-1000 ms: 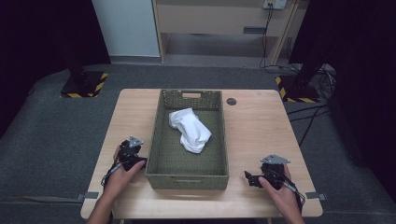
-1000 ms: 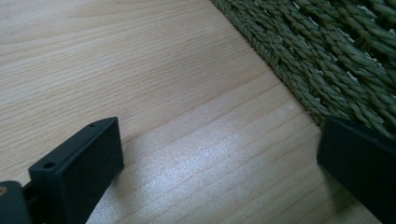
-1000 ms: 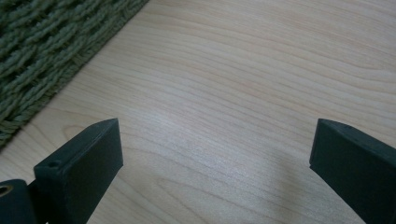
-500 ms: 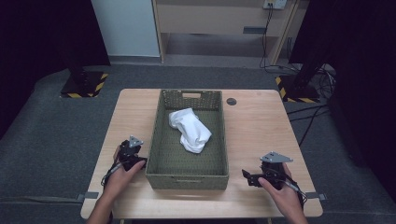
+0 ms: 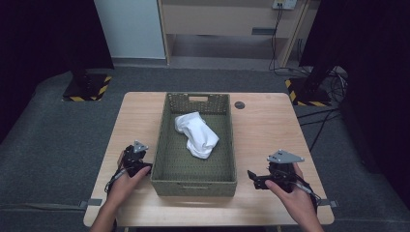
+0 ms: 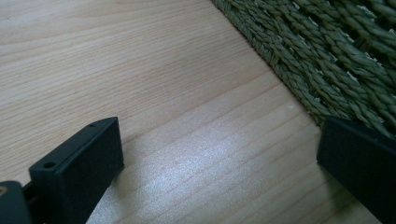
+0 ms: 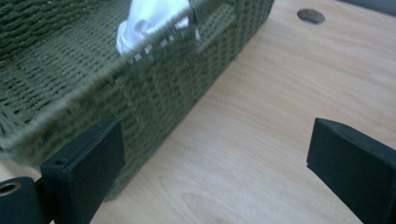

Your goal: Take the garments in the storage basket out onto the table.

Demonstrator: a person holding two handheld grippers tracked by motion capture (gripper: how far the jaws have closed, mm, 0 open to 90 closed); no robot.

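**A:** What is laid out here?

**B:** A light wooden desk (image 5: 270, 130) seen from above. A green woven basket (image 5: 167, 145) sits in the middle, its long side running away from the person. Inside it lies a crumpled white cloth (image 5: 196, 134), toward the far half and clear of the near wall.

**A:** And the hands?

**B:** Each hand holds a tool. The left tool (image 5: 138, 163) rests low on the desk just beside the basket's near left corner. The right tool (image 5: 255, 178) is near the near right corner, with a gap of bare wood between it and the basket.

**A:** Are the tools gripping anything?

**B:** No. In the left gripper view the left tool (image 6: 219, 163) is spread wide over bare wood, one jaw close to the woven wall. In the right gripper view the right tool (image 7: 217, 163) is also spread and empty, pointing along the basket's side, with the cloth peeking over the rim.

**A:** Why that arrangement?

**B:** My guess is that flanking the basket lets both tools reach in for the cloth, or steady the basket.
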